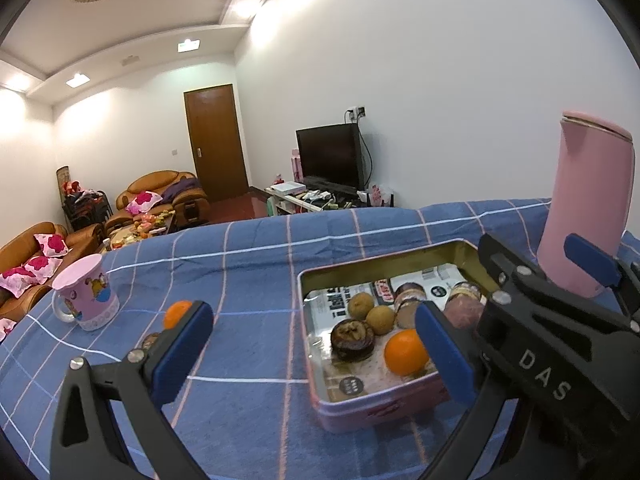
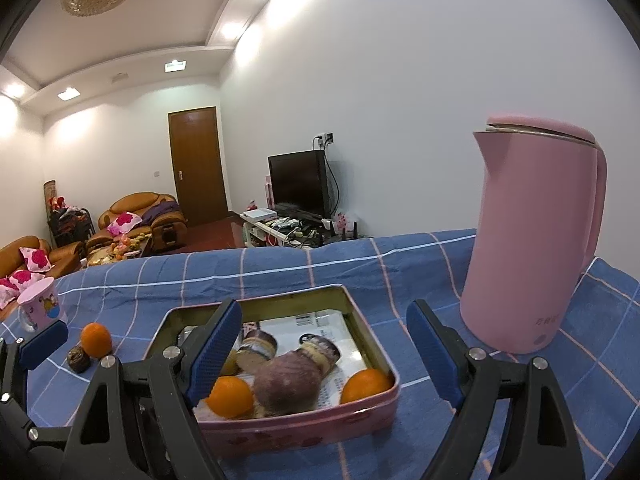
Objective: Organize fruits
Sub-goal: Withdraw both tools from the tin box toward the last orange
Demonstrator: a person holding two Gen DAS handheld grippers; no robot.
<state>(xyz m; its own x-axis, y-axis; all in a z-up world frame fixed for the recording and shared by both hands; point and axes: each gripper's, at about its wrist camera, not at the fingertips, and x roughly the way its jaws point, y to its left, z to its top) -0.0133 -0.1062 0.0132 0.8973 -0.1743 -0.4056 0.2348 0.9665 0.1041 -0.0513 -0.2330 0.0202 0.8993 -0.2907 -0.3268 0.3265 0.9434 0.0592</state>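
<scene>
1. Both claws – left claw (image 1: 316, 344) and right claw (image 2: 324, 350) – hung wide open, holding nothing.
2. Tin (image 2: 372, 330) already had oranges; one orange (image 2: 96, 340) sat out on the tabletop (image 2: 280, 272) near the mug (image 2: 38, 308).
3. Next up, I'd guess – left grabs that stray.

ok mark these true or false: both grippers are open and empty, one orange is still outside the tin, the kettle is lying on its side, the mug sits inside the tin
1. Left gripper and right gripper are open and empty: true.
2. One orange lies outside the tin, on the tablecloth: true.
3. The pink kettle lies on its side: false, it stands upright.
4. The mug sits inside the tin: false, it stands on the cloth, well apart.
</scene>
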